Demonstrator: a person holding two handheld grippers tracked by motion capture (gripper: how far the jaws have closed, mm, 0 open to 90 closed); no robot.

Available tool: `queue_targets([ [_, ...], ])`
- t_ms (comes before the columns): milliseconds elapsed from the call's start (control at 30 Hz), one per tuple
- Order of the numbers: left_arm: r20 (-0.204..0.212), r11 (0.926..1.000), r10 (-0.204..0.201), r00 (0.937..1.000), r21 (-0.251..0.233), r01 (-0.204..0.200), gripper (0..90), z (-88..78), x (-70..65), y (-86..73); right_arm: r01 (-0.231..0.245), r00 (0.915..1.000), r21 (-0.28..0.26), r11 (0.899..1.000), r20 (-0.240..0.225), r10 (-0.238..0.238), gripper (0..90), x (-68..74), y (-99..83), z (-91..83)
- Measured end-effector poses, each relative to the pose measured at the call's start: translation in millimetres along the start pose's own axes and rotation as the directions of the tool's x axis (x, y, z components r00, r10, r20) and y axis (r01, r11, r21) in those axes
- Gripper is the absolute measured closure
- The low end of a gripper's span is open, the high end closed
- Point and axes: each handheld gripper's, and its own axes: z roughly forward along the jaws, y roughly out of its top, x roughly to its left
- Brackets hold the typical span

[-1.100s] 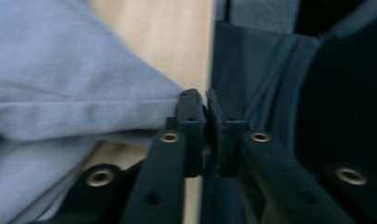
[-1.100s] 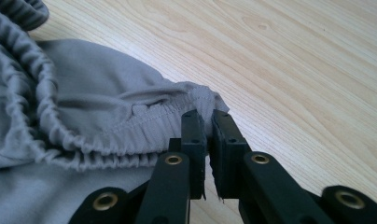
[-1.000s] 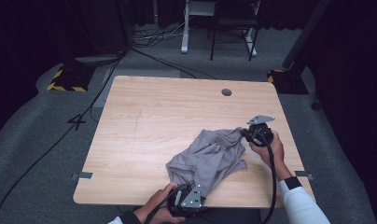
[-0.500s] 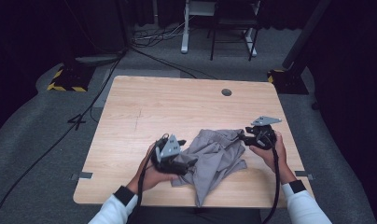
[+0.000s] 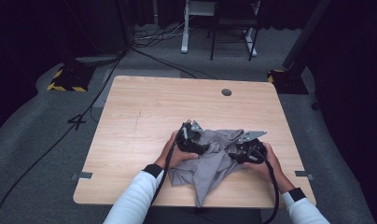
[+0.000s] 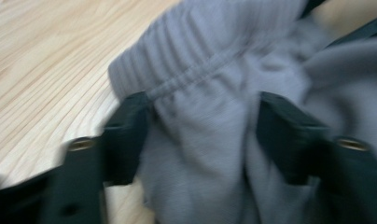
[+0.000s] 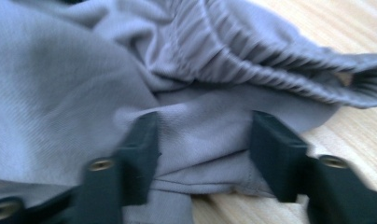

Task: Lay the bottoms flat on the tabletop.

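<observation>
A crumpled grey garment [image 5: 214,163] with a ribbed elastic waistband [image 6: 210,42] lies on the front right part of the wooden table [image 5: 144,112]. My left gripper [image 5: 200,144] is at the garment's left top side. In the left gripper view its jaws stand apart, open [image 6: 205,135], with a fold of grey cloth between them just below the waistband. My right gripper [image 5: 233,154] is at the garment's right side, facing the left one. Its jaws also stand open [image 7: 207,149], over a flat layer of cloth near the gathered waistband [image 7: 270,56].
A round cable hole [image 5: 226,92] sits near the table's far edge. The garment's lower tip [image 5: 200,198] reaches close to the table's front edge. Black cables [image 5: 84,116] run over the grey floor at left, and a yellow-striped block [image 5: 65,83] lies beyond the table's far left corner.
My left gripper has come up from the table's front edge to the garment's upper left. The right gripper has shifted slightly toward the front, and the cloth is more bunched between the two.
</observation>
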Motion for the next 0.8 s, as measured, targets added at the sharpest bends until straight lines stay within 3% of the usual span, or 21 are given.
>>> queue_targets([
  [67,-0.012,0.9996,0.025,0.9996,0.013,-0.025,64.0,2.7,-1.4,-1.8,0.023,0.9997,0.01,1.0,0.011,-0.023,65.3,2.6,0.1,1.4],
  [167,0.035,0.9992,0.031,0.9989,-0.026,-0.03,78.4,-1.6,5.2,-6.2,0.037,0.9983,0.021,0.999,0.045,-0.038,81.3,3.7,0.5,1.4],
  [233,0.012,0.9978,0.035,0.9993,-0.056,-0.034,85.3,-8.2,9.1,-7.8,0.053,0.9974,0.016,0.998,0.049,-0.053,88.0,3.8,0.5,-1.4],
  [367,-0.053,0.9939,0.022,0.9984,-0.107,-0.028,87.4,-29.6,19.0,-6.7,0.064,0.9949,-0.016,0.998,0.079,-0.063,88.8,0.8,2.8,-12.8],
  [533,-0.127,0.9859,-0.014,0.9918,-0.167,-0.007,87.3,-67.4,38.8,-8.2,0.022,0.9919,-0.098,0.995,0.127,-0.009,88.8,-9.7,4.9,-34.6],
  [600,-0.164,0.9827,-0.041,0.9856,-0.185,0.01,87.3,-81.8,49.3,-11.2,0.004,0.9885,-0.135,0.991,0.15,0.017,88.9,-15.5,5.7,-43.5],
  [633,-0.16,0.9802,-0.056,0.9854,-0.196,0.024,87.2,-88.3,54.6,-12.7,-0.007,0.9879,-0.154,0.988,0.152,0.031,88.9,-18.4,6.5,-47.4],
  [700,-0.188,0.9823,-0.047,0.981,-0.187,0.012,87.1,-96.7,62.8,-13.5,-0.021,0.9881,-0.188,0.982,0.146,0.049,89.3,-23.8,11.0,-52.8],
  [733,-0.216,0.9838,-0.046,0.9754,-0.179,0.006,87.2,-99.8,67.1,-13.6,-0.007,0.9845,-0.189,0.982,0.171,0.04,89.3,-25.4,15.8,-54.3],
  [800,-0.245,0.9826,-0.081,0.9662,-0.182,0.036,86.9,-104.7,78.4,-14.5,0.017,0.9702,-0.199,0.98,0.24,0.031,89.3,-31.4,26.7,-57.6],
])
